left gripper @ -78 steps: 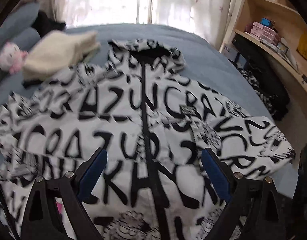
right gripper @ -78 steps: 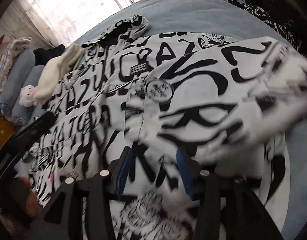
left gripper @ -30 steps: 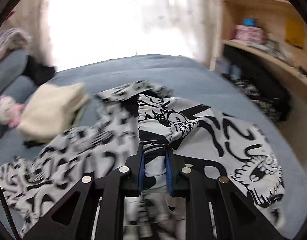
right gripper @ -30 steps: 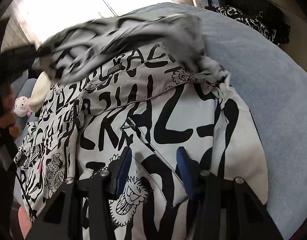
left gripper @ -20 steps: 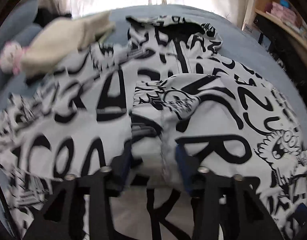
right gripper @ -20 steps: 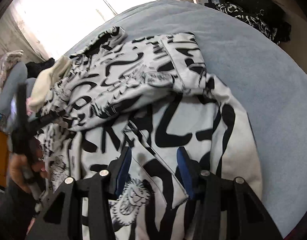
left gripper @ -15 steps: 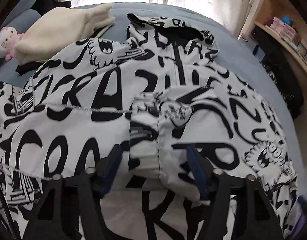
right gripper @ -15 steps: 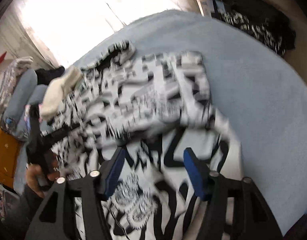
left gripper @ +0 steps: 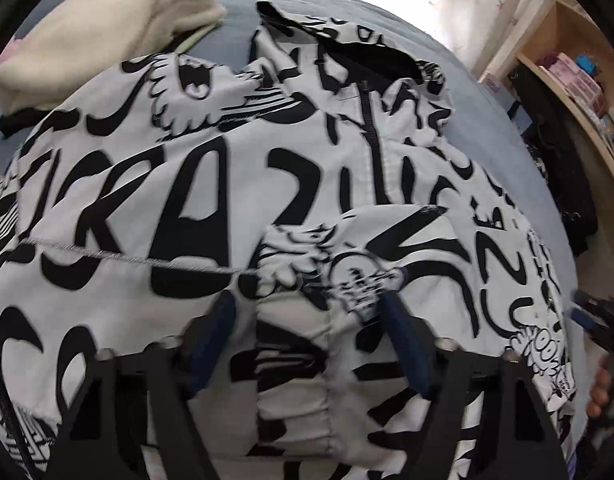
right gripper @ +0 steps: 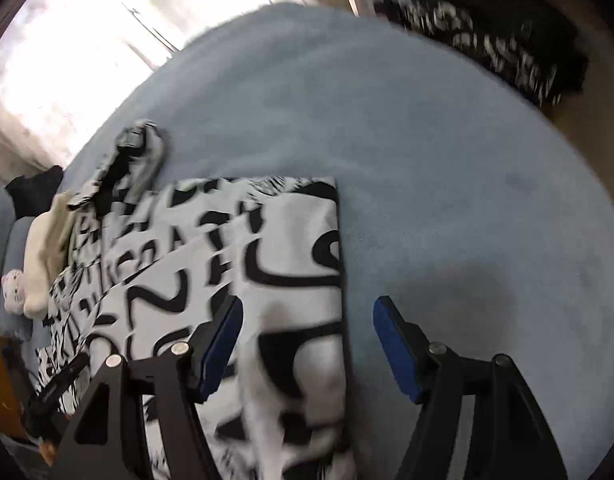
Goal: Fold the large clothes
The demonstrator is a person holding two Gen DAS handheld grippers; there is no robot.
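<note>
Blue bedding covers the bed (right gripper: 447, 184), with a curtained bright window beyond it and wooden shelves (left gripper: 579, 92) off to the right side of the left jaws.

Spread front-up on the bed is the black-and-white lettered jacket (left gripper: 211, 208), its hood (left gripper: 347, 40) at the far end ahead of the left jaws. One sleeve (left gripper: 391, 256) already lies folded inward across the chest, its cuffed end between and just ahead of the left jaws. The jacket's right edge (right gripper: 339, 248) looks straight and tidy, so I judge that side to be done. The opposite side spreads wide to the left of the left jaws, apparently not yet folded in, and the body has not been doubled lengthwise. Roughly a third of the fold seems complete.

The left gripper (left gripper: 307, 336) has its jaws wide apart, hovering over the folded sleeve and gripping nothing. The right gripper (right gripper: 307, 340) is also spread wide and empty; the jacket's right edge runs up between its jaws, cloth under the left jaw, bare bedding under the right one.

A cream garment (left gripper: 107, 28) lies past the jacket, far left of the left jaws.
</note>
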